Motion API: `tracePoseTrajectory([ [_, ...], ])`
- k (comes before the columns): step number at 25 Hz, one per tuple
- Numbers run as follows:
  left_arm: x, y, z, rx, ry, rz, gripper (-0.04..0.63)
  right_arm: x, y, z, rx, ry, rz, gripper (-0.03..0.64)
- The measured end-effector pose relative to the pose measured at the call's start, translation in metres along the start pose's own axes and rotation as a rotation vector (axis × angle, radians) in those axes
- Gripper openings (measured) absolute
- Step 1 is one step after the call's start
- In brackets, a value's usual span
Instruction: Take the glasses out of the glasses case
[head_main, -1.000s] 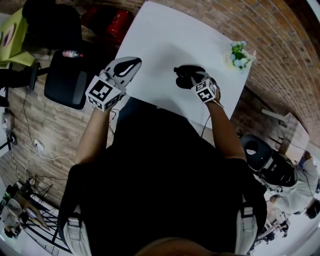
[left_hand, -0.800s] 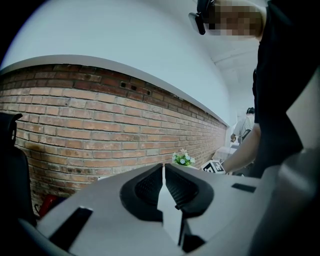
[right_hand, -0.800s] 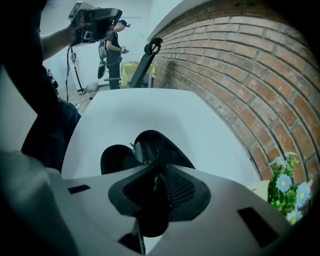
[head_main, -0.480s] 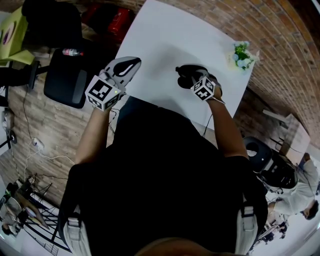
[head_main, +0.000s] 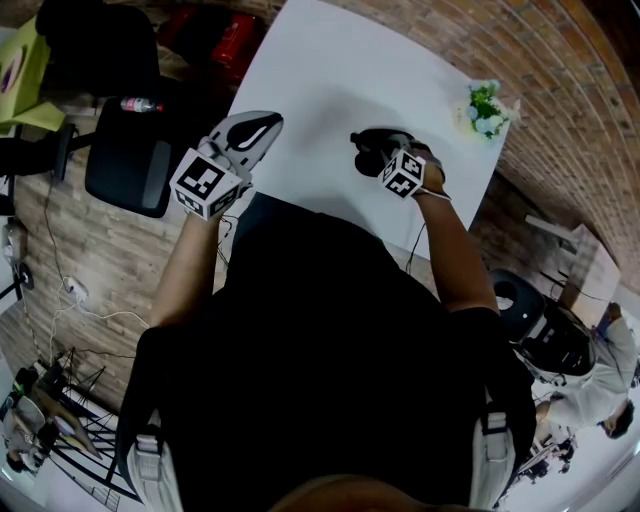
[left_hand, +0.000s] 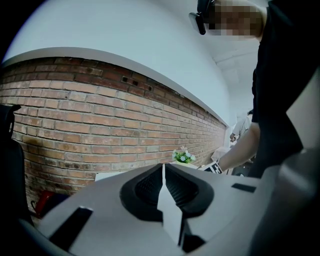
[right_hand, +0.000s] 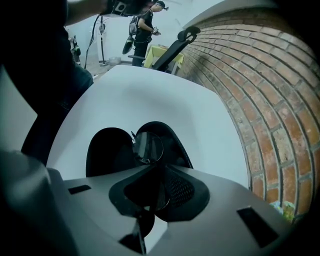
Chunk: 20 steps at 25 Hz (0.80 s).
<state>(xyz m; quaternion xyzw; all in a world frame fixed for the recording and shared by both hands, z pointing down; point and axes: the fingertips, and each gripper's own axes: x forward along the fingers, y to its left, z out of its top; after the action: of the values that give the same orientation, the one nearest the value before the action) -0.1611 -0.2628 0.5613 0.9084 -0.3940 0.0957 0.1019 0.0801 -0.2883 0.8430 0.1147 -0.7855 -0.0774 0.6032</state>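
A black glasses case (right_hand: 107, 150) lies open on the white table (right_hand: 145, 95), its two halves spread apart. My right gripper (right_hand: 156, 172) is shut on the glasses (right_hand: 147, 146); one round lens stands up just above the case. In the head view the right gripper (head_main: 385, 152) sits over the case (head_main: 372, 140) near the table's (head_main: 340, 70) right front. My left gripper (head_main: 262, 128) hovers at the table's left front edge. In the left gripper view that gripper (left_hand: 163, 172) is shut, its jaws meeting with nothing between them.
A small pot of flowers (head_main: 481, 108) stands at the table's far right corner and also shows as a flower pot (left_hand: 183, 156) beyond the left jaws. A black office chair (head_main: 130, 160) and a bottle (head_main: 140, 105) are left of the table. A brick wall (right_hand: 260, 95) runs along the right.
My right gripper has shifted slightly up and left over the case. The left gripper has stayed in place.
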Motion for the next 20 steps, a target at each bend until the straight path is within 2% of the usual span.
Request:
tracePoseTrajectory([
  [10, 0.0037, 0.003, -0.0012, 0.003, 0.001, -0.003, 0.023, 0.0022, 0.0062, 0.0035, -0.084, 0.018, 0.084, 0.04],
  [20, 0.0092, 0.0016, -0.0043, 0.005, 0.003, -0.029, 0.023, 0.0043, 0.0058, 0.0039, -0.072, 0.019, 0.157, 0.043],
])
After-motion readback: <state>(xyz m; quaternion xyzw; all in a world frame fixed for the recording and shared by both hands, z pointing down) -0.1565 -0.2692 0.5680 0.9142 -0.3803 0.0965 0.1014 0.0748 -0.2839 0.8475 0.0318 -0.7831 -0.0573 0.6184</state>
